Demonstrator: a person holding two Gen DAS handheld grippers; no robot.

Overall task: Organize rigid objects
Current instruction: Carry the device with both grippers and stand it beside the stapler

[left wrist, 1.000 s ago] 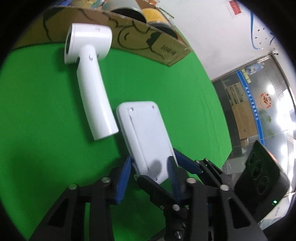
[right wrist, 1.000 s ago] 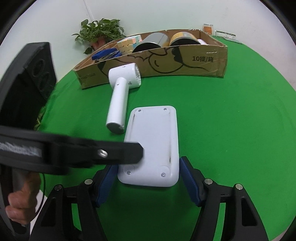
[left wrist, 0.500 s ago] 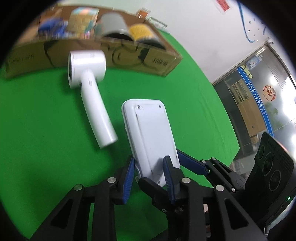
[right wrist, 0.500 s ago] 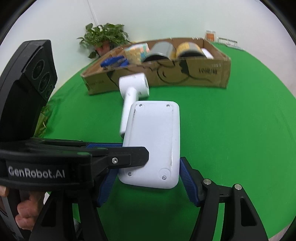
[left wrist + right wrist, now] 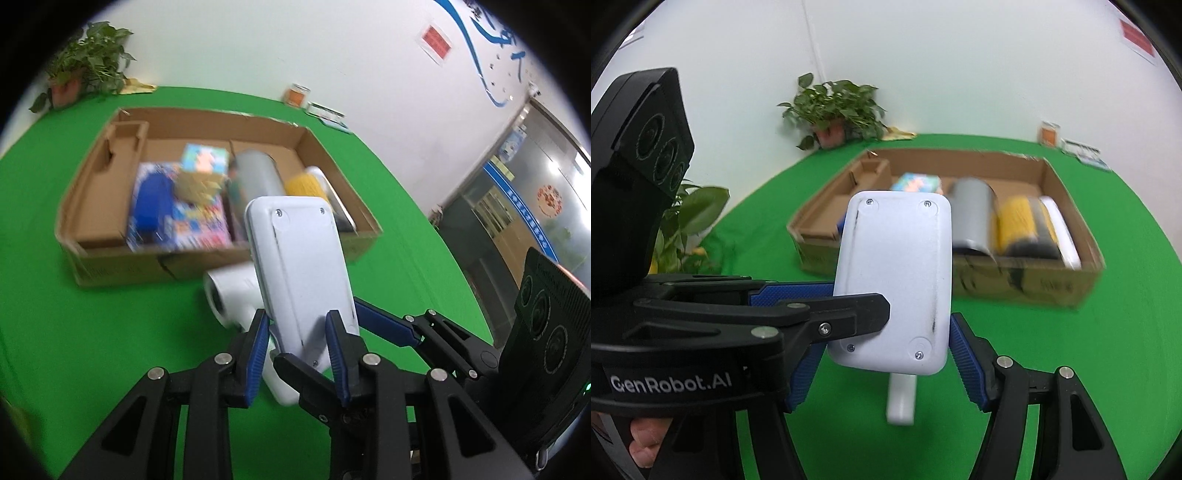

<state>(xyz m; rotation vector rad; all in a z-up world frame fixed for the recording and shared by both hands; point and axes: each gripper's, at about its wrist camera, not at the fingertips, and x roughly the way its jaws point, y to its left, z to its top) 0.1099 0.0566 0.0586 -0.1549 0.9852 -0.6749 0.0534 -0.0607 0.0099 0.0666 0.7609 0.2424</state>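
Observation:
A flat white device [image 5: 301,266], back side up with corner screws, is held in the air above the green table. My left gripper [image 5: 297,343] is shut on its near edge. My right gripper [image 5: 886,354] is shut on its sides; the device also shows in the right wrist view [image 5: 897,280]. A white handheld appliance [image 5: 231,295] lies on the table under the device; its handle end shows in the right wrist view [image 5: 901,398]. The cardboard box [image 5: 110,258] stands beyond, holding a grey cylinder [image 5: 256,177], a yellow roll [image 5: 306,186] and colourful items.
The box also shows in the right wrist view [image 5: 1049,284]. Potted plants [image 5: 834,110] stand at the table's far left edge. Small items [image 5: 295,94] sit by the back wall. Green cloth [image 5: 74,350] covers the table.
Both grippers have lifted the white device off the table and tilted it up, toward the box. The white appliance stays on the table, now below the device.

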